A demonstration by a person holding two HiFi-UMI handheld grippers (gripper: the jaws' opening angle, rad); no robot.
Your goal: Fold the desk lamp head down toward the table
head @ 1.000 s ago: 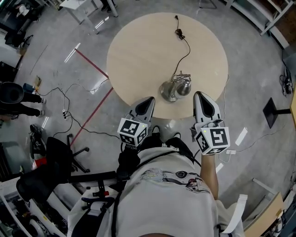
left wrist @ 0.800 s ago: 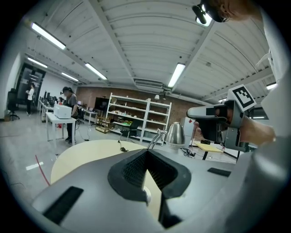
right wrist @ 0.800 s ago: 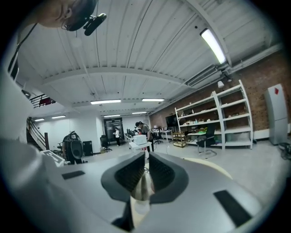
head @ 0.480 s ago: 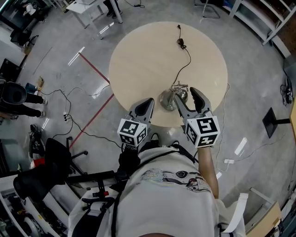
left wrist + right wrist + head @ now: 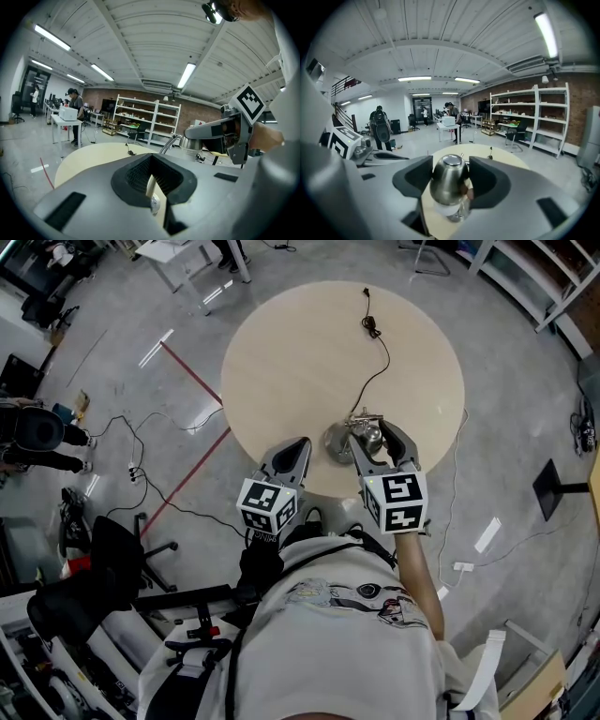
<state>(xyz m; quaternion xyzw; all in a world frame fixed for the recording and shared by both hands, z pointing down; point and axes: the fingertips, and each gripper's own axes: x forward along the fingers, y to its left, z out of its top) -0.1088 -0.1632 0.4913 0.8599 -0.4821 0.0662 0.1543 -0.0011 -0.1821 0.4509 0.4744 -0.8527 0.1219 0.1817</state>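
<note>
Nearest the person, the left gripper hangs at the near edge of the round table with its jaws together and nothing in them, pointing across the tabletop and well short of the lamp. Just beside it, the right gripper has swung in from the right side of the table and dropped toward the lamp; its jaws, closed a second ago, have just been opening and now stand wide apart with the metal lamp head between them. The right gripper view shows the rounded shade nearly filling the gap. The pads sit close on both sides, but the wide-angle picture does not settle whether either one already touches the metal, so this reads as a straddle and not yet a grip. The lamp base sits near the table's front edge, to the left of the head. Beyond it the cord trails across the bare wood to the far rim. The head has not been folded. The likely next step is to close on the shade and press it down toward the table.
</note>
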